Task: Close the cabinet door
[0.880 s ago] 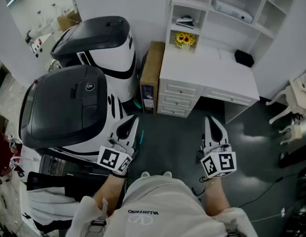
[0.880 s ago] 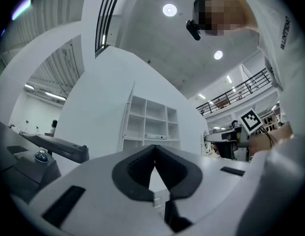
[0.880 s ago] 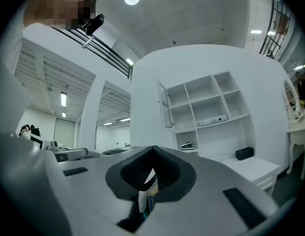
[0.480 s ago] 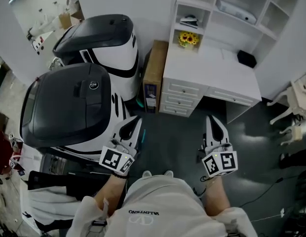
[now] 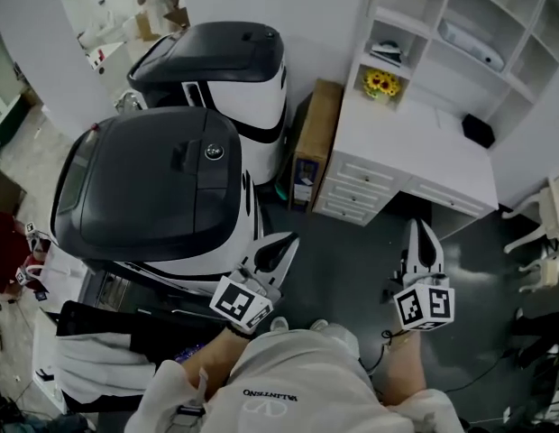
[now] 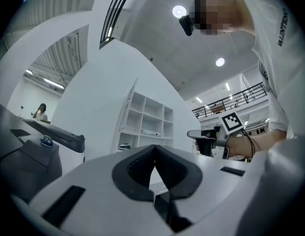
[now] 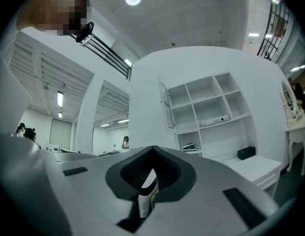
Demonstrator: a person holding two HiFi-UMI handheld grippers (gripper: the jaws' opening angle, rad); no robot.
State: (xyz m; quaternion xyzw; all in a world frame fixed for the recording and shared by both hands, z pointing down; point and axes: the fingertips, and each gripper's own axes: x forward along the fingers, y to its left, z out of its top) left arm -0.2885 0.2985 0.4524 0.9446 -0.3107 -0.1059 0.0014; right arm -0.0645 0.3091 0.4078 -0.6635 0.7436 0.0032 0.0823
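Both claws are pinched shut with nothing in them. The left gripper (image 5: 282, 244) is just beside a big black-topped machine (image 5: 149, 183). The right gripper (image 5: 422, 231) is near the white desk (image 5: 415, 138). Far off, the cabinet door (image 7: 165, 103) stands open at the top left of the shelves (image 7: 207, 107) (thin, seen edge-on, only from the right gripper view). The head view cuts off the top of the shelves.

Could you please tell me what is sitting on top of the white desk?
Yellow flowers at back left, a black box at back right; closed drawers hide their contents.
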